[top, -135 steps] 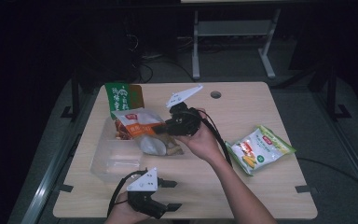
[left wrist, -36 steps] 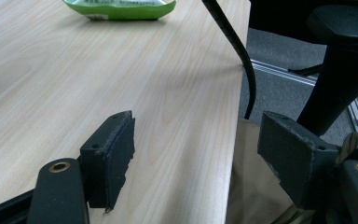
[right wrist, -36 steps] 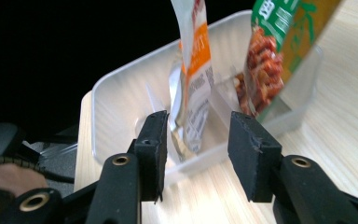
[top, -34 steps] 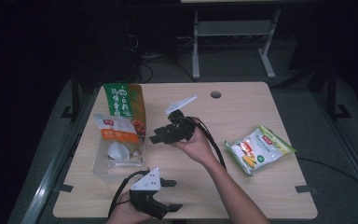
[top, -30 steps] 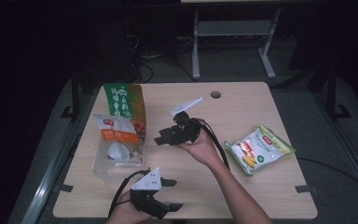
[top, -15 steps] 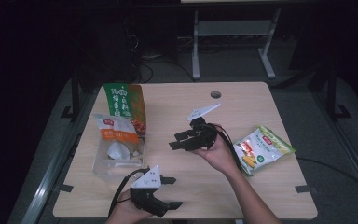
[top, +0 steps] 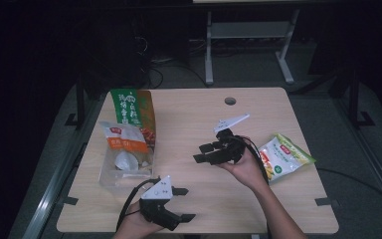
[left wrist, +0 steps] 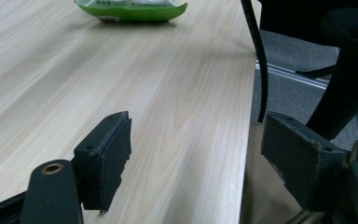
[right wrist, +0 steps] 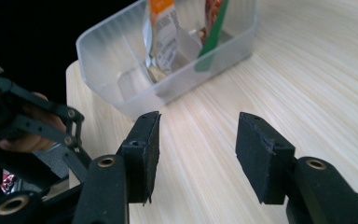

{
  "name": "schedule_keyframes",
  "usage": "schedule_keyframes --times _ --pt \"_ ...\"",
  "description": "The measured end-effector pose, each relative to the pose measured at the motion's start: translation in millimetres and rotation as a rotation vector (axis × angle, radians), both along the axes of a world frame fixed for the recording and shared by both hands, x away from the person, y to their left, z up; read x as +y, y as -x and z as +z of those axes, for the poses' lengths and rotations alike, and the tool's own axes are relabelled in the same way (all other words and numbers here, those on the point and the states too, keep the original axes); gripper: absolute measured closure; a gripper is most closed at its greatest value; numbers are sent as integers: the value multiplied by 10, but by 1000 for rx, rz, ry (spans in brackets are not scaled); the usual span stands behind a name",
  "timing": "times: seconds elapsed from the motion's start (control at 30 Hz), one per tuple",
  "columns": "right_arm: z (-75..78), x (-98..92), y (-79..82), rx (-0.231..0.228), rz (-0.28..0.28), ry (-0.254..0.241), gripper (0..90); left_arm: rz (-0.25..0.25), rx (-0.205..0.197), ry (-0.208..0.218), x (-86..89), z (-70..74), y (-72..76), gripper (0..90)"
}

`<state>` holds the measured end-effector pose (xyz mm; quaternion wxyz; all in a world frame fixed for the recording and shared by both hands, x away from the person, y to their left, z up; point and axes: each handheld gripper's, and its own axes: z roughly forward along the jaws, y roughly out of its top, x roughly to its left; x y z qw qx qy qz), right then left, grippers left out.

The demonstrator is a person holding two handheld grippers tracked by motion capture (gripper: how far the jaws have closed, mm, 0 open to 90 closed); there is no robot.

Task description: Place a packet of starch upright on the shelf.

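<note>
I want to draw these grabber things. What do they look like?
Each is black. The left gripper and the right gripper each have two flat, blocky jaws on linked bars with brass-coloured pivot holes. A pale grey three-cornered plate sits on top of each, and a black cable trails behind. The person's forearms are bare, with no sleeves in sight.

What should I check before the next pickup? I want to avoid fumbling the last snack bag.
1. Right gripper empty, jaws open: ok; they have just been opening.
2. Left gripper empty, jaws open: ok.
3. Yellow-green snack bag lying free on the table: ok.
4. Clear bin has room beside its two bags: ok.
5. Right gripper aimed at the snack bag: not ok, it faces the bin.
</note>
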<state>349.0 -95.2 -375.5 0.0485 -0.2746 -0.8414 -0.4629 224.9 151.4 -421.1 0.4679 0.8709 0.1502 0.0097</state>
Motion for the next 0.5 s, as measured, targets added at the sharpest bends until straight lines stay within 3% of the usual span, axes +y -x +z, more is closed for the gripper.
schedule_keyframes --times 0.5 --pt "-111 -457 133 15 -91 12 483 0 2 3 -3 3 5 240"
